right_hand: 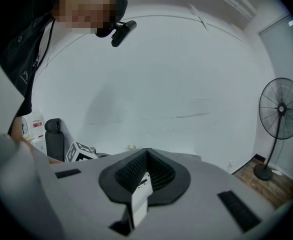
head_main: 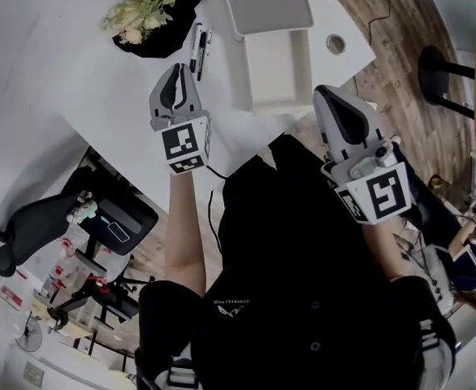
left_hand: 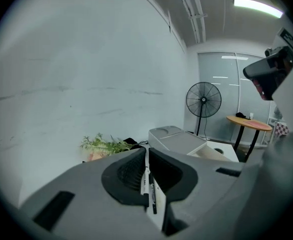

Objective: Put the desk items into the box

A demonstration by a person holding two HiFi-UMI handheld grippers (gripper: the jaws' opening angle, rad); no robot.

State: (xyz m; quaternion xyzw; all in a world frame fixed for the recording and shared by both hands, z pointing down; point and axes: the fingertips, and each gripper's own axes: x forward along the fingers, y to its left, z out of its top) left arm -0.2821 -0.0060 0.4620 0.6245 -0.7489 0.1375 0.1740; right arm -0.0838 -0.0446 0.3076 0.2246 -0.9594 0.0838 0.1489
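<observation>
Two black-and-white pens (head_main: 198, 49) lie side by side on the white desk (head_main: 67, 63), left of an open grey-white box (head_main: 246, 75) whose lid (head_main: 266, 2) is folded back. My left gripper (head_main: 176, 71) hovers over the desk just short of the pens, jaws shut and holding nothing. In the left gripper view the pens (left_hand: 149, 186) show through the slit below the closed left gripper (left_hand: 146, 151), with the box (left_hand: 179, 139) beyond. My right gripper (head_main: 325, 93) hangs off the desk's near edge, right of the box. The right gripper (right_hand: 146, 151) is shut and holds nothing.
A sprig of green leaves (head_main: 140, 10) lies on a black item at the desk's far left, also in the left gripper view (left_hand: 104, 145). A round cable hole (head_main: 335, 44) sits right of the box. A black office chair (head_main: 27, 226) and wooden floor lie below.
</observation>
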